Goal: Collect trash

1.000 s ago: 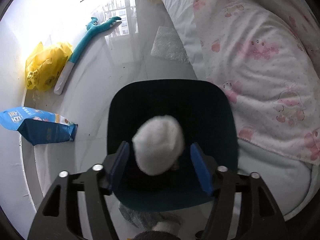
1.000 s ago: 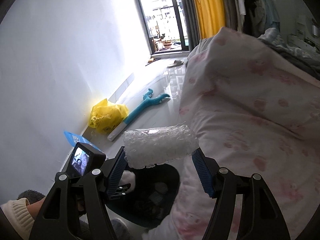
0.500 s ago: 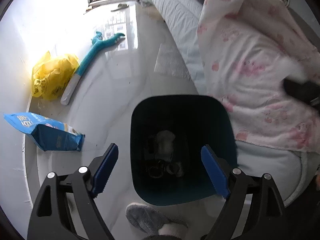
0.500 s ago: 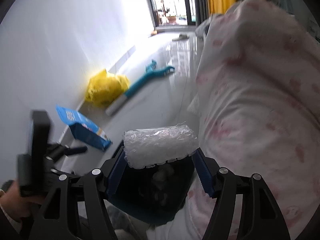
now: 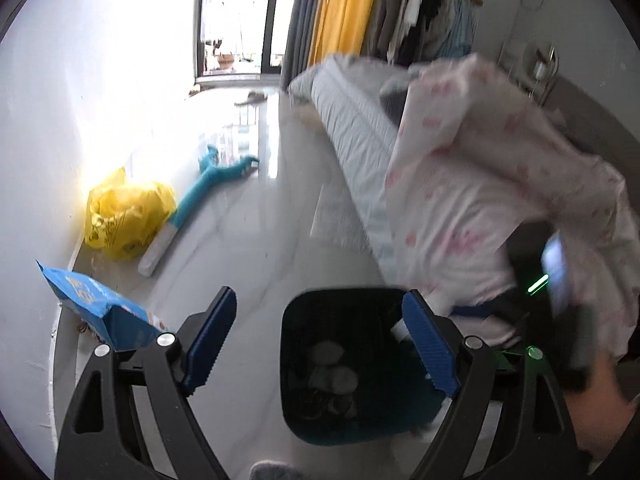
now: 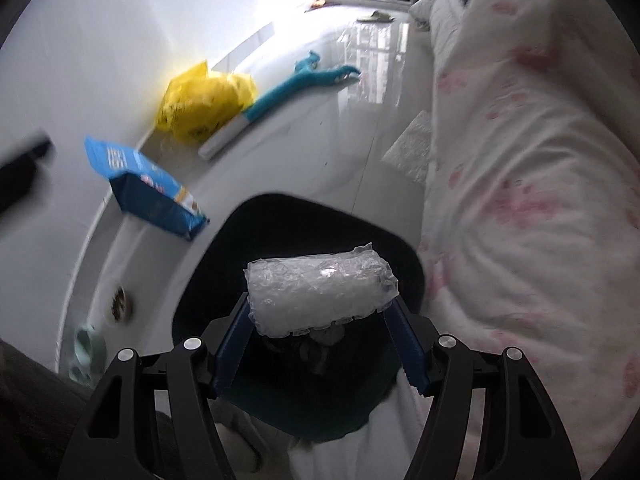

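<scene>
A dark teal trash bin [image 5: 392,400] stands on the pale floor beside the bed, with white wads [image 5: 332,376] at its bottom. My left gripper [image 5: 318,296] hangs above the bin's near-left rim, open, with nothing between its blue pads. My right gripper [image 6: 320,302] is shut on a roll of clear bubble wrap [image 6: 320,284], which it holds directly over the mouth of the bin [image 6: 208,300]. In the left wrist view, the right gripper's blurred black body [image 5: 552,280] and a hand [image 5: 600,400] show at the right edge.
A yellow plastic bag [image 5: 124,216], a blue snack packet [image 5: 96,308] and a long teal toy [image 5: 208,188] lie along the white wall. A flat sheet of bubble wrap [image 5: 340,220] lies by the bed [image 5: 360,140], which a pink-printed quilt [image 5: 480,200] covers.
The left gripper let the white wad fall into the bin, opened wide, rose and tilted up. The right gripper came down with the bubble wrap to over the bin.
</scene>
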The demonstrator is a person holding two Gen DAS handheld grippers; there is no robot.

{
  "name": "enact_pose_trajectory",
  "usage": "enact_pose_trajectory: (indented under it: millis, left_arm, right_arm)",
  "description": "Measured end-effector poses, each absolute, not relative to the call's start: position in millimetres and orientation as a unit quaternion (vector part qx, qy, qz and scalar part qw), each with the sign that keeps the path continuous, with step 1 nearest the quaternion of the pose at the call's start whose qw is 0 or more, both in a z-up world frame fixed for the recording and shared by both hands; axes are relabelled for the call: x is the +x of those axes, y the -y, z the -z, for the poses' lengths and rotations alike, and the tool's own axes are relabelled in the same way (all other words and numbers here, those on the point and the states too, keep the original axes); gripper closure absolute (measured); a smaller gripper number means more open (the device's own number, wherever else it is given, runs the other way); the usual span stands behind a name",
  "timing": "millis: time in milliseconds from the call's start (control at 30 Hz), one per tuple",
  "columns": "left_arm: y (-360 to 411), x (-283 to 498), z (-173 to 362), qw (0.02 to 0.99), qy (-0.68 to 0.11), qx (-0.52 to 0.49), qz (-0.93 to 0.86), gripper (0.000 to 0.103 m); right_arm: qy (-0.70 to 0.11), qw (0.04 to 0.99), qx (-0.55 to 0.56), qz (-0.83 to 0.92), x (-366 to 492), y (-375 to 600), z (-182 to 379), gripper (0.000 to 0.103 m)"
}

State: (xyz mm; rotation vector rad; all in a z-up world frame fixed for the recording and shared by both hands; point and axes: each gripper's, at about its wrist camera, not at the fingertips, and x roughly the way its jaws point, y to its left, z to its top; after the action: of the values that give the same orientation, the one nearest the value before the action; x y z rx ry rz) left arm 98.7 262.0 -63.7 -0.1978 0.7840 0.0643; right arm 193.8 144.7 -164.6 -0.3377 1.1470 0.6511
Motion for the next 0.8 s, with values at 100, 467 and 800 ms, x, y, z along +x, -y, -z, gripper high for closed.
enact_pose_trajectory:
  millis: [100,467,800]
  left_arm:
    - [-263,89,41,0.931,-0.346,-0.114,-0.028,0.014]
    - [-230,54,-32,0.973,-0.220,-0.061,-0.024,0.009]
    - [-213,39,-48,0.981,-0.183,-0.044,-0.046,0.005]
  right_arm:
    - [-0.544,0.762,-0.178,-0.302,189,-154,178,0.036]
    - [-0.549,0.746,-0.224,-0.302,177,-158,181,0.019]
    - [-0.460,0.822,-0.164,-0.293,170,-114,109,0.014]
